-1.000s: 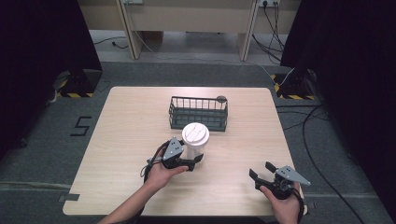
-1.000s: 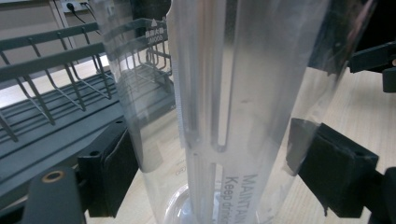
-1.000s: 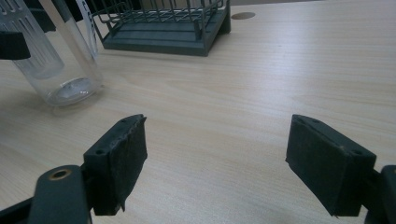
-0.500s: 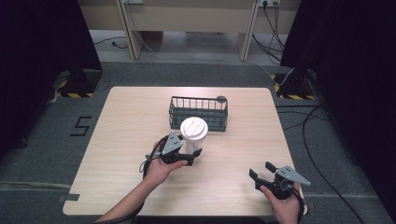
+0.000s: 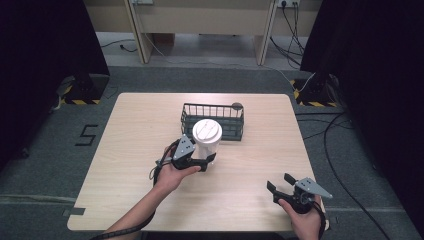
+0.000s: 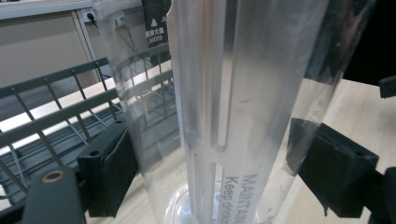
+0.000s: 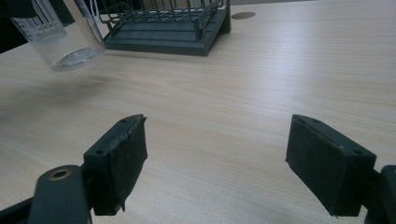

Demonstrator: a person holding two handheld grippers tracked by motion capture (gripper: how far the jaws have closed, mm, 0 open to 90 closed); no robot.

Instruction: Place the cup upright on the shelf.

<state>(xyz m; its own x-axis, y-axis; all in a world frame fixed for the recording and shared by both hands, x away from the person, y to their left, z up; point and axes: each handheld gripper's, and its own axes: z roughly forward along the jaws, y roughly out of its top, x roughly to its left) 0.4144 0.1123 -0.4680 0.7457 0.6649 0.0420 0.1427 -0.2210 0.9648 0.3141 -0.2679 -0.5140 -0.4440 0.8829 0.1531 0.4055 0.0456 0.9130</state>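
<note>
A clear plastic tumbler with a white lid (image 5: 207,131) hangs tilted above the table, just in front of the dark wire basket (image 5: 234,107). My left gripper (image 5: 206,159) is shut on its lower body. In the left gripper view both black pads (image 6: 114,172) press the ribbed clear wall of the tumbler (image 6: 224,116), with the basket (image 6: 56,107) right behind. In the right gripper view the tumbler's base (image 7: 60,37) floats over its shadow near the basket (image 7: 163,32). My right gripper (image 5: 281,182) rests near the front right corner, and its jaws (image 7: 219,163) stand wide open over bare wood.
The basket stands at the table's (image 5: 135,130) back middle, and a round cable hole (image 5: 237,105) lies by its far right corner. Beyond the table are dark curtains, floor cables (image 5: 345,120) and a wooden desk.
My left gripper has lifted the tumbler and carried it away from the person, toward the basket. The right gripper has stayed in place, open.
</note>
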